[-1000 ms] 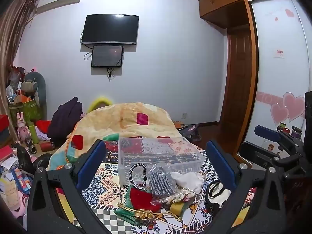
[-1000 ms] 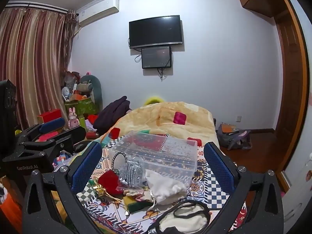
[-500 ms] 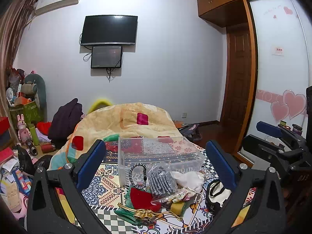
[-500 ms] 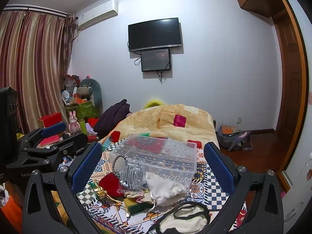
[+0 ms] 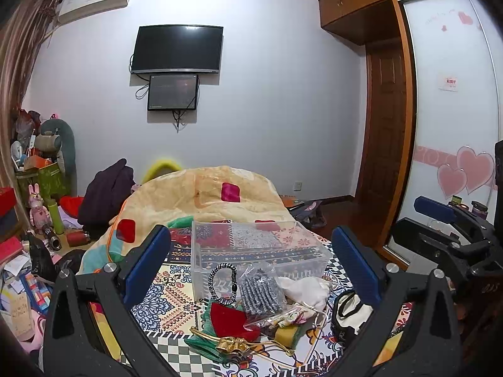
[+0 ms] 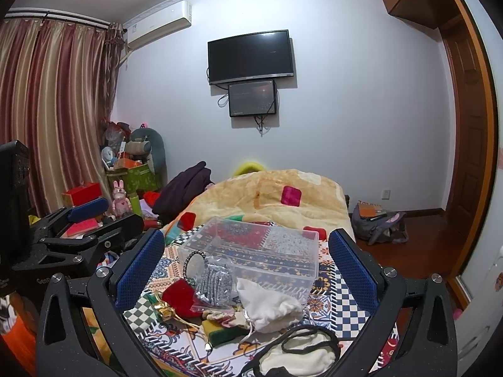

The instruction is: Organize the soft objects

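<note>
Both the left gripper [image 5: 251, 260] and right gripper [image 6: 246, 259] gape wide, empty, above the patterned bedspread [image 6: 342, 298]. Soft pouches [image 6: 267, 309] lie heaped just near of the clear plastic box [image 5: 254, 248]. No writing is legible

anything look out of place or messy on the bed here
Yes: the clear plastic box stands empty while the soft items lie heaped in front of it: a white drawstring pouch, a red velvet pouch and a clear bag of grey hair ties. Nothing looks spilled or damaged.
</note>
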`<state>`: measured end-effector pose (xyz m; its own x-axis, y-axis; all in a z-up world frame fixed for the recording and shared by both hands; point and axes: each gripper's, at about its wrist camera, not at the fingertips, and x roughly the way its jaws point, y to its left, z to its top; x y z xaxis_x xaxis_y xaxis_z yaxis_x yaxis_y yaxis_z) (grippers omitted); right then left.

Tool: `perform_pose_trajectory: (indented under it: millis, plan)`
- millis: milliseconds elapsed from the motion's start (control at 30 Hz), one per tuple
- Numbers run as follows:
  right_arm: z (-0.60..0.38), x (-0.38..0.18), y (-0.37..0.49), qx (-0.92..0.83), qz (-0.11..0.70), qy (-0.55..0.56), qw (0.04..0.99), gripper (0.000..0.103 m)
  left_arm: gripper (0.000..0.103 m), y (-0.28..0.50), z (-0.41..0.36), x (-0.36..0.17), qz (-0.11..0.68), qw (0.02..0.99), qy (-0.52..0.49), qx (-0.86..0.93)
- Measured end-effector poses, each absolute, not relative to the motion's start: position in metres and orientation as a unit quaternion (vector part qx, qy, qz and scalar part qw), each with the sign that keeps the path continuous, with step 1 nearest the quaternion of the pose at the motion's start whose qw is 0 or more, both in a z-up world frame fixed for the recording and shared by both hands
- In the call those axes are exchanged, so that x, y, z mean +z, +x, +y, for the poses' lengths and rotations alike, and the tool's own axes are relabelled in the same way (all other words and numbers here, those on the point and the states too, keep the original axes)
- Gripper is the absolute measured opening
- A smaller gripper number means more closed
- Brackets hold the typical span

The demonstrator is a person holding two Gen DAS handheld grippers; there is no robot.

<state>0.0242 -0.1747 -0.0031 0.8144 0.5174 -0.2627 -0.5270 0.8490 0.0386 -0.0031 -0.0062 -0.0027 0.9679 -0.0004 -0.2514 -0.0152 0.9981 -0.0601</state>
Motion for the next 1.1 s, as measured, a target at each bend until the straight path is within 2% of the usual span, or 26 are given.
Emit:
perform_pose_trajectory:
  millis: [1100]
  plan:
    - [-0.1747, -0.0034, 0.0245, 0.279, 0.136, -0.014, 0.951, 0.103, 0.103, -0.0037, -0.0069, 0.0007, 0.129, 0.991, -0.034, -0.001]
